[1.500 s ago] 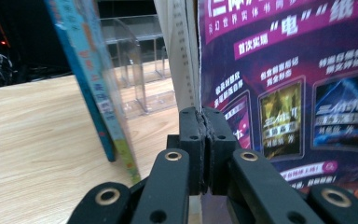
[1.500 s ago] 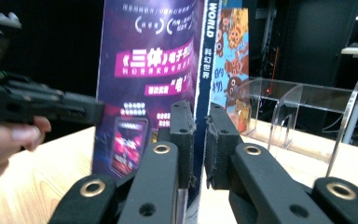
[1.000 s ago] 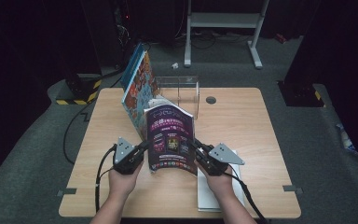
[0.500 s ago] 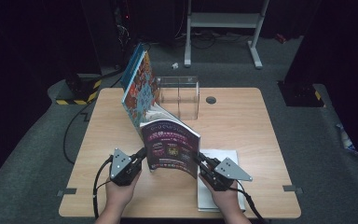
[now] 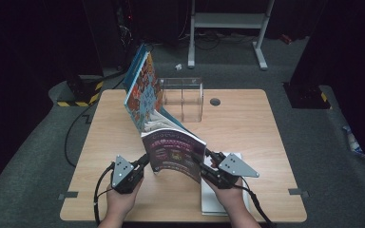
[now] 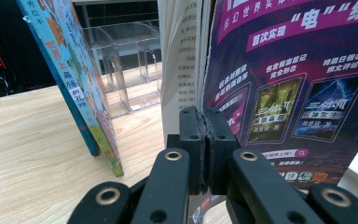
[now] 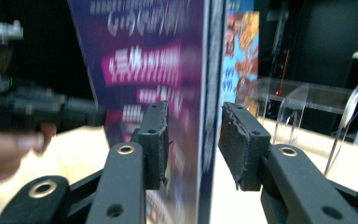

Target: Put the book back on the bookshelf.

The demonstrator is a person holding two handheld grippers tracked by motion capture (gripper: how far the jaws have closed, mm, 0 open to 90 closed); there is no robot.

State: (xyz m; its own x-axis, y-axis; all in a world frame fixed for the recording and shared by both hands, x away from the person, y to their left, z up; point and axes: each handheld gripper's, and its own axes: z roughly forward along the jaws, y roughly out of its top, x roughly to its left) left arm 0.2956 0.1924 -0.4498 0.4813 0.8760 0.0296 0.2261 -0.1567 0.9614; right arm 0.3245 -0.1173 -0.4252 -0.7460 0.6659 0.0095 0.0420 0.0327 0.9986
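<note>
Purple glossy-covered paperback book [image 5: 173,153] stands upright on the light wooden table [image 5: 247,123], just in front of the leaning blue picture books [image 5: 143,90] & clear acrylic rack [image 5: 182,98]. Left gripper [image 6: 204,140] is clamped on its cover edge; right gripper [image 7: 193,142] jaws have just been opening, book edge between them, pads off. Judged light, floppy, slick; best gripped near the spine, w/ both sides supported.
</note>
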